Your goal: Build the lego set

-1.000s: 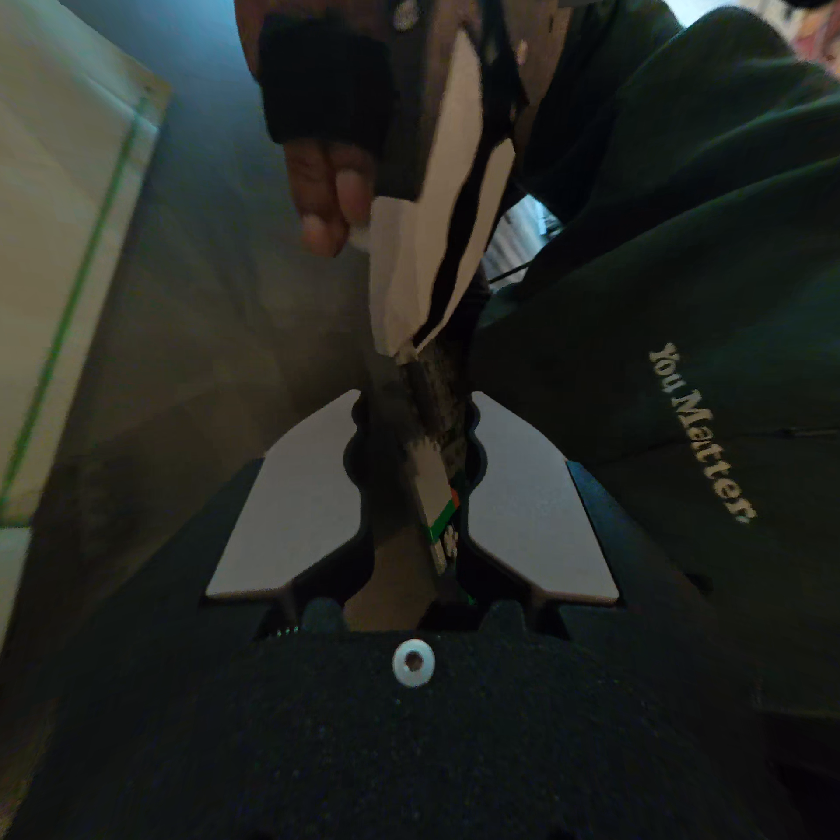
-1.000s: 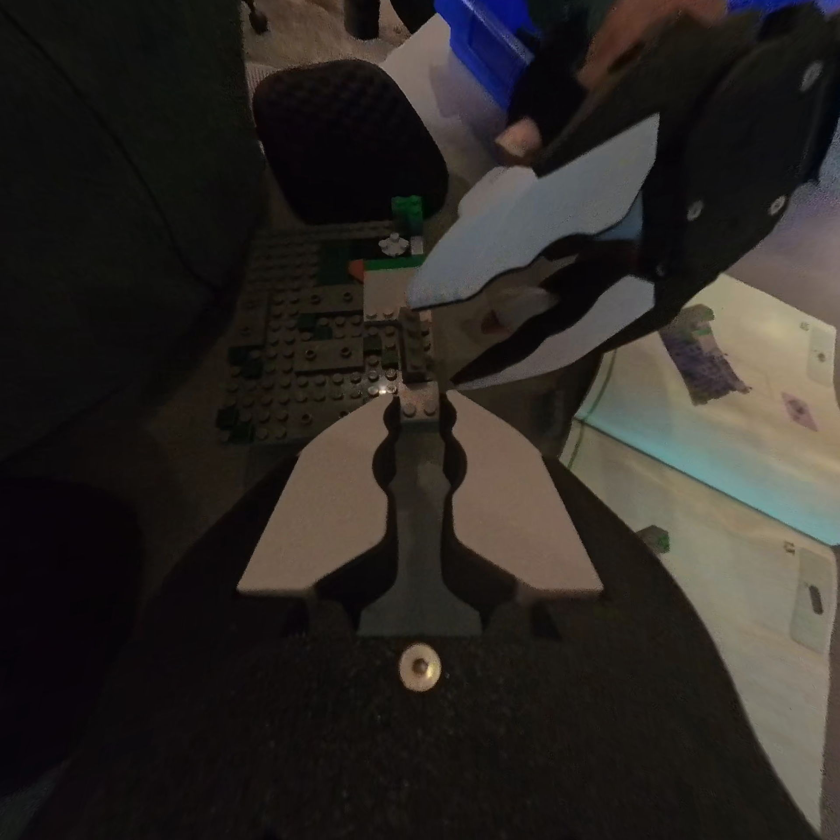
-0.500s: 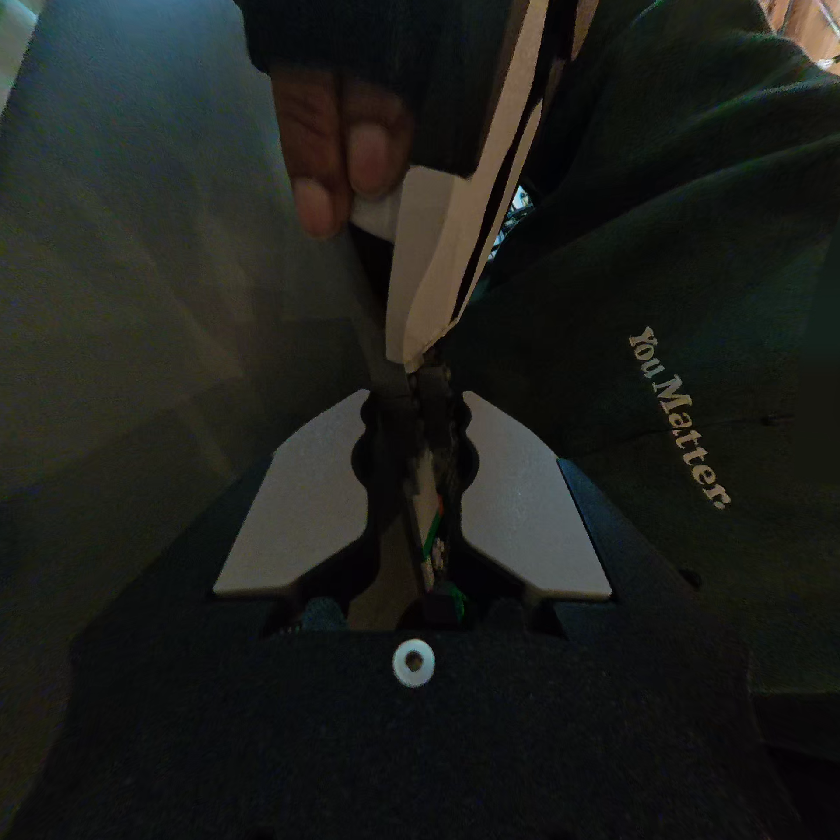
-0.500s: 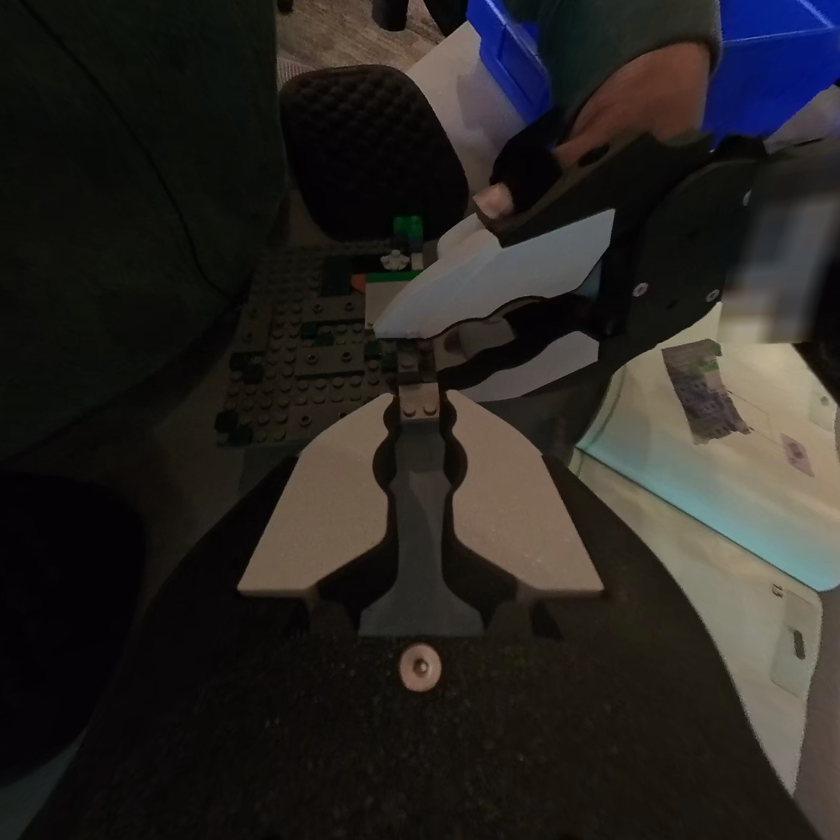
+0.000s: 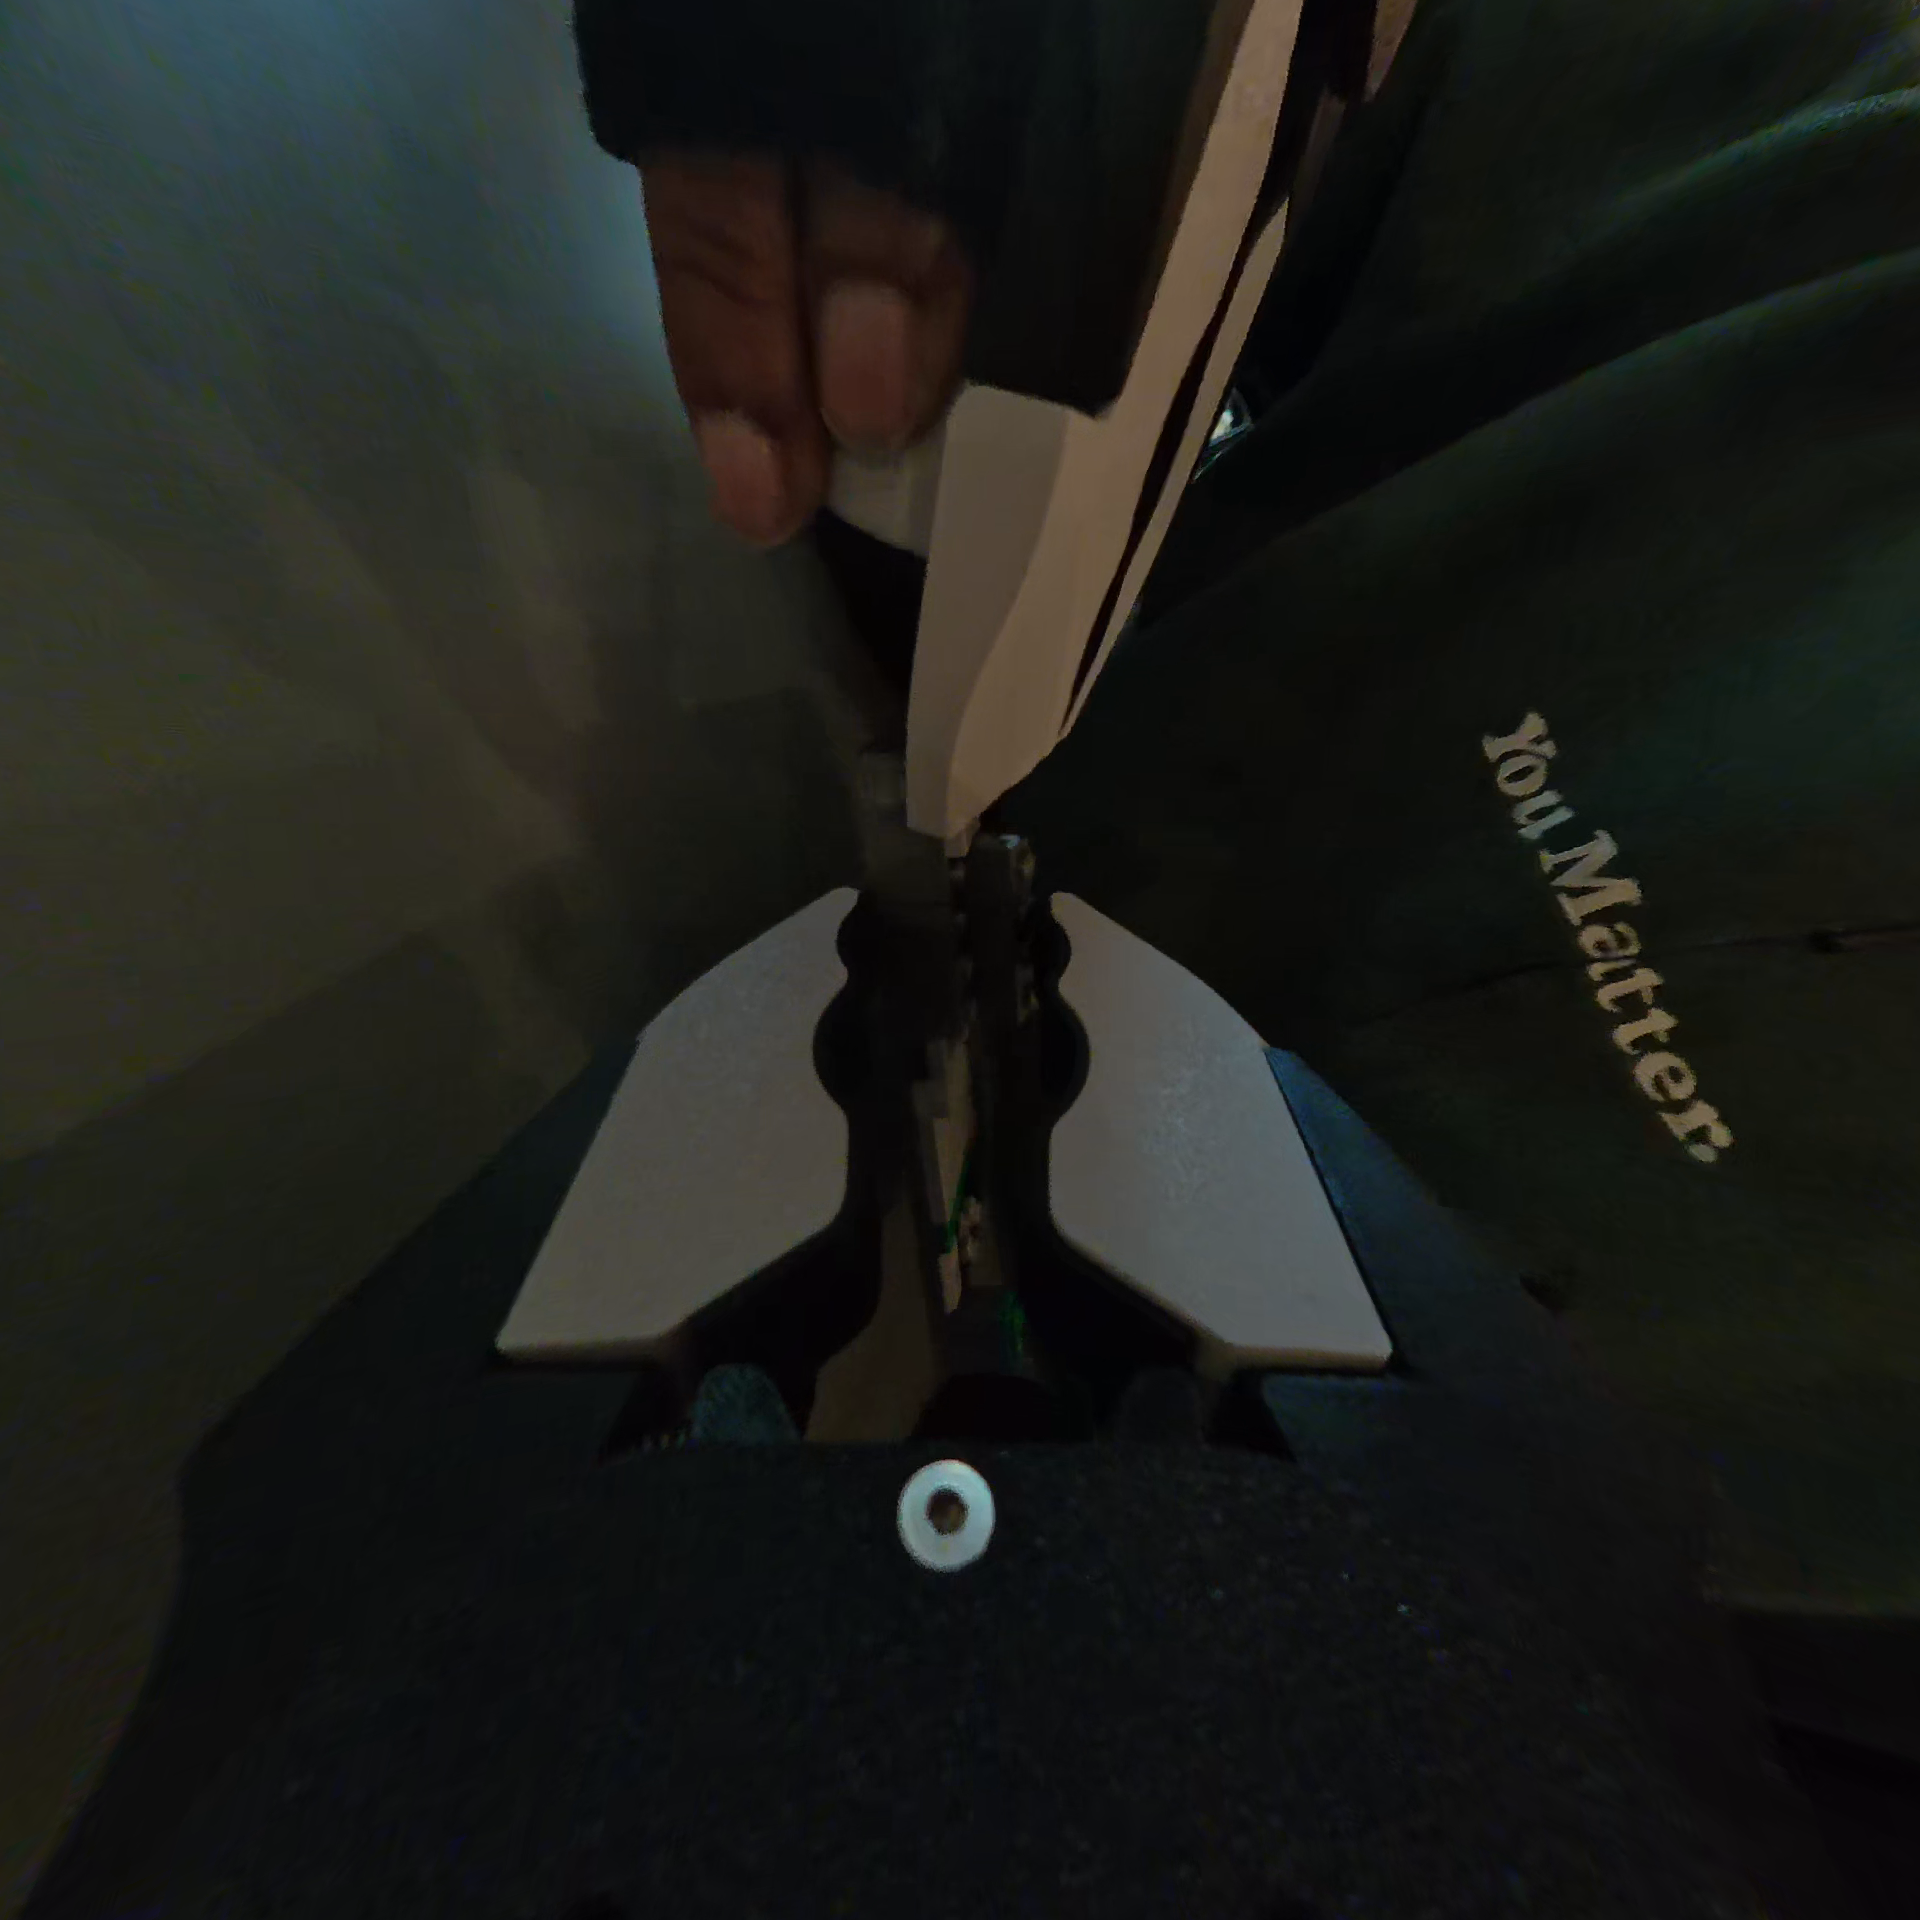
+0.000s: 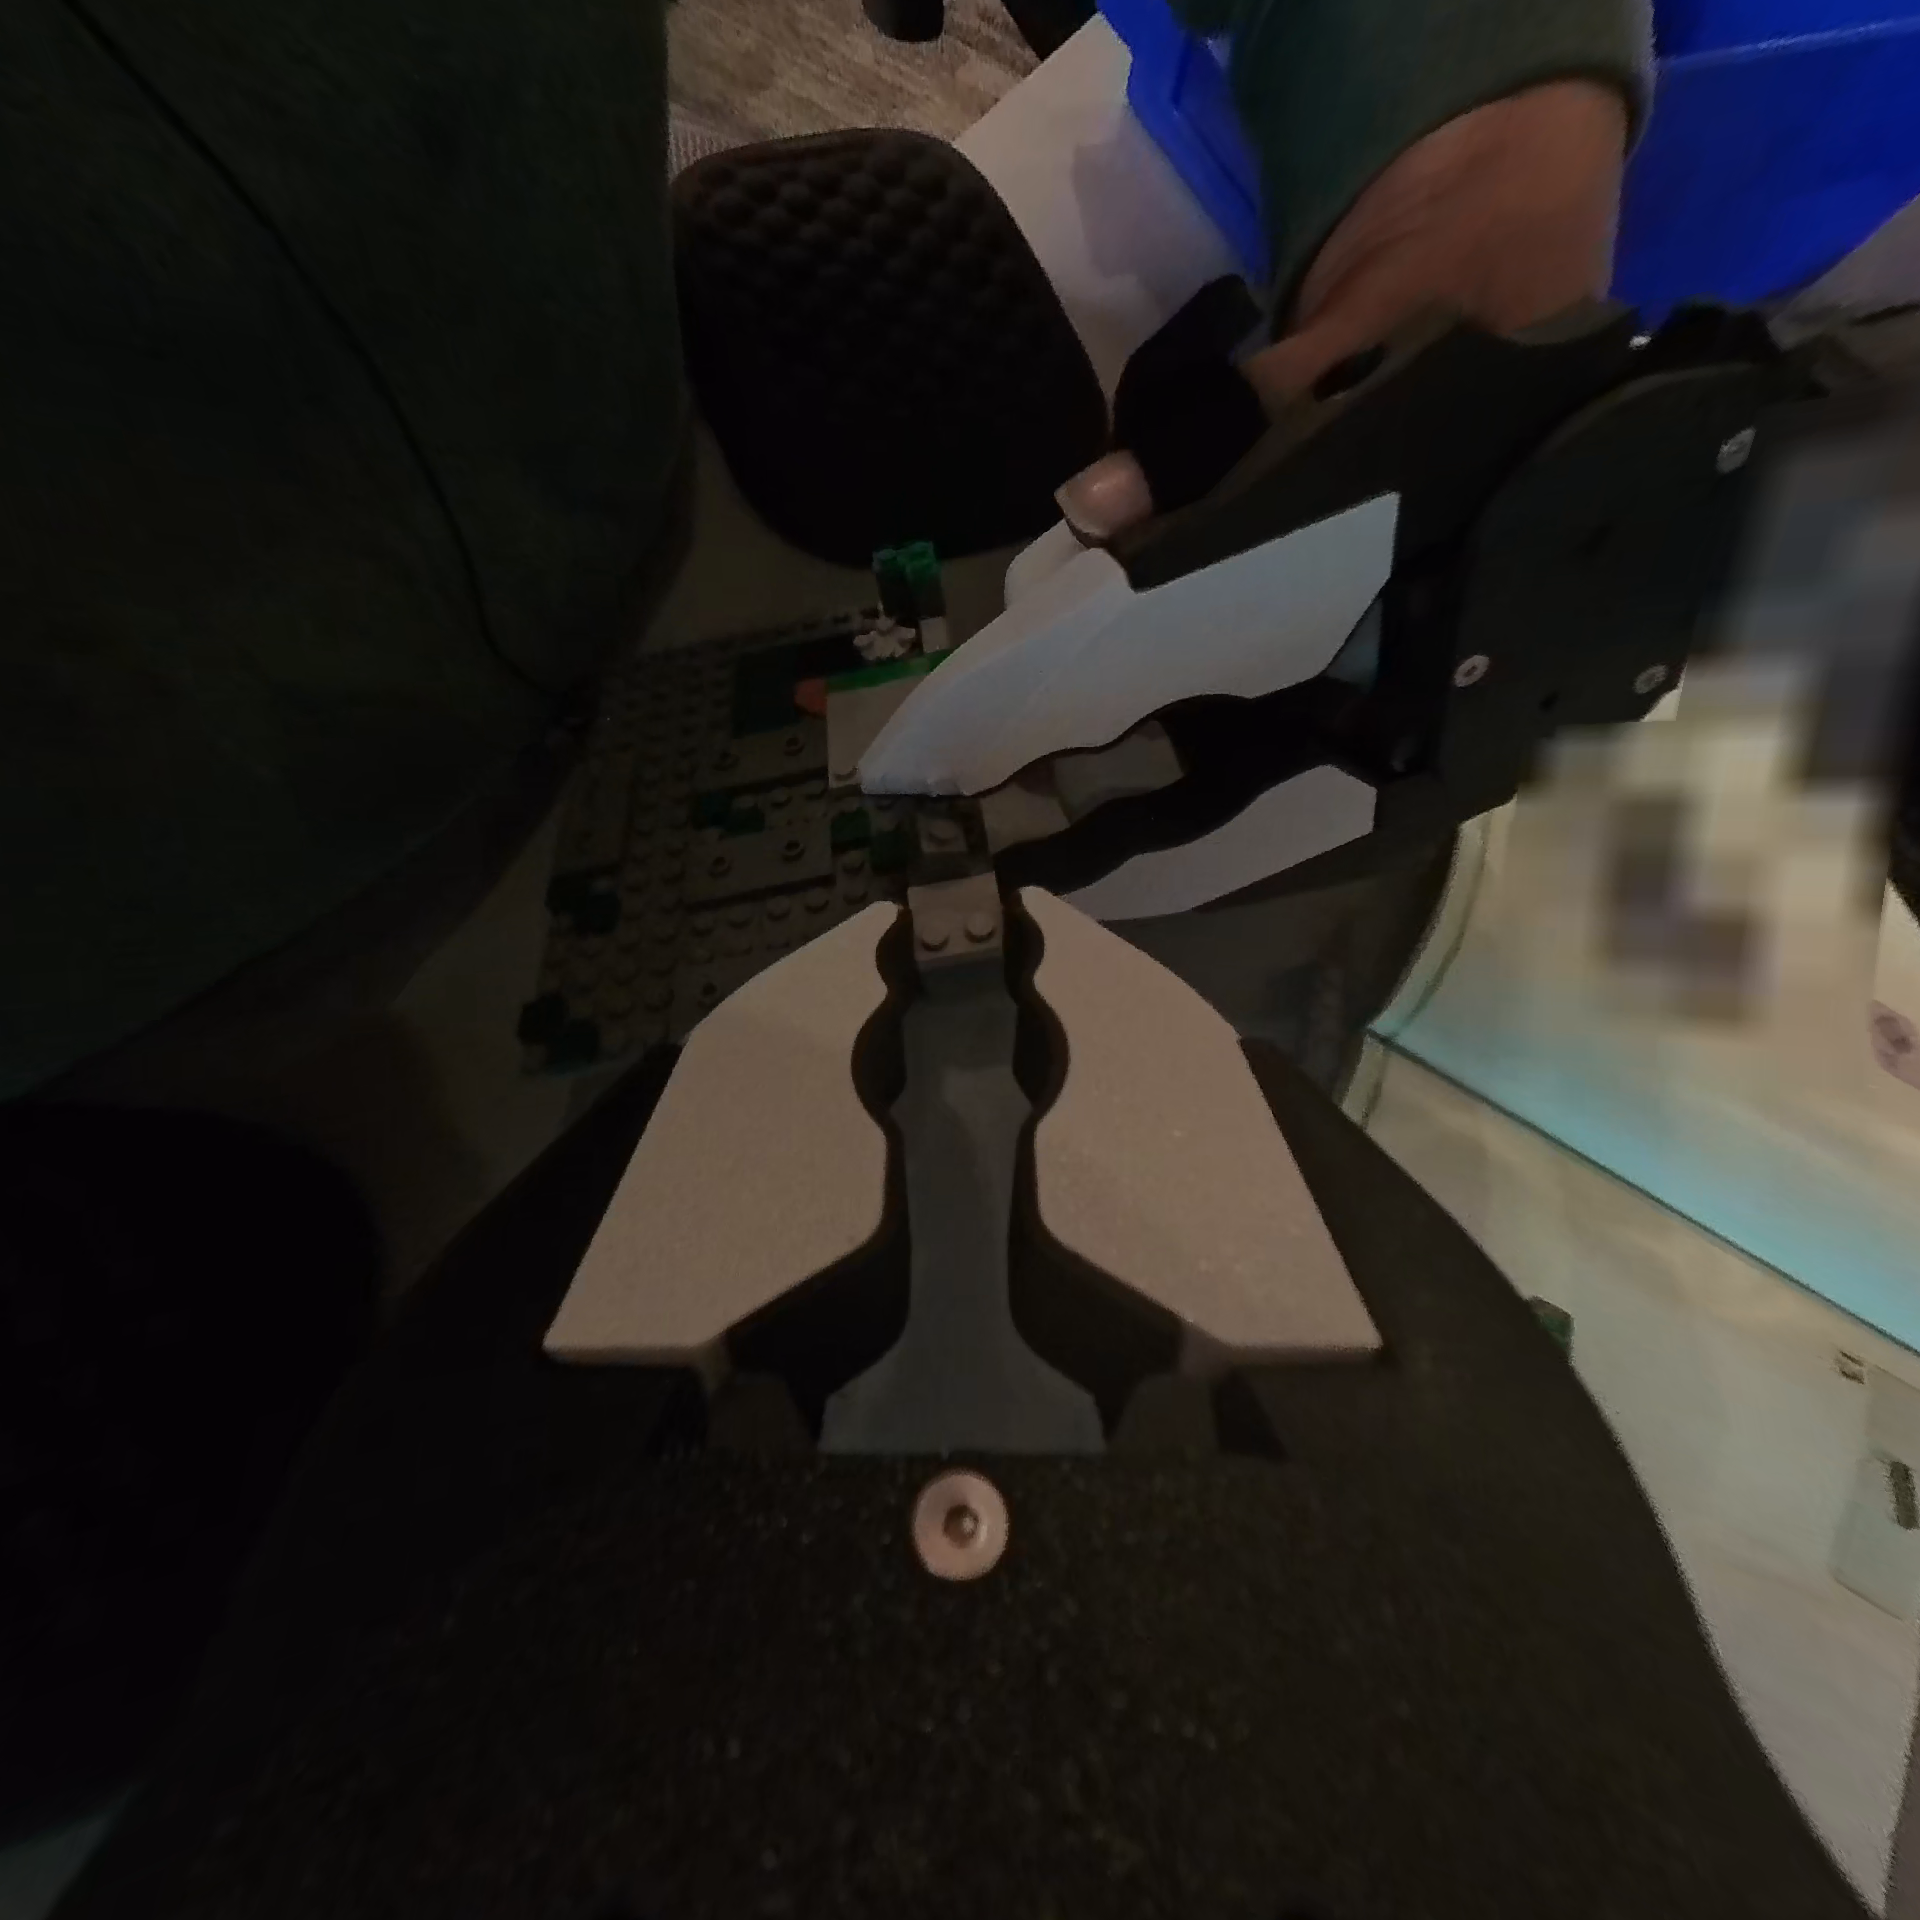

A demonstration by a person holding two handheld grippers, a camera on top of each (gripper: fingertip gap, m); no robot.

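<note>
The dark grey studded Lego baseplate (image 6: 675,831) carries white, green and orange pieces at its far end. My left gripper (image 6: 935,821) comes in from the right and is shut on the plate's near edge. In the left wrist view the plate (image 5: 992,977) stands edge-on between the left gripper's (image 5: 951,914) fingers. My right gripper (image 6: 961,920) is shut on a small grey two-stud brick (image 6: 961,935), which touches the plate's edge by the left fingertips. In the left wrist view the right gripper (image 5: 956,821) comes down from above, a hand (image 5: 790,343) on it.
A person's dark green sweatshirt (image 5: 1455,623) fills the right of the left wrist view and the left of the right wrist view (image 6: 312,416). A black mesh chair seat (image 6: 883,353) lies behind the plate. A blue bin (image 6: 1766,156) and a light instruction sheet (image 6: 1558,1195) are to the right.
The left gripper has brought the plate closer and turned it more edge-on. The right gripper's brick, a gap away before, now meets the plate's edge. The white sheet has left the left wrist view.
</note>
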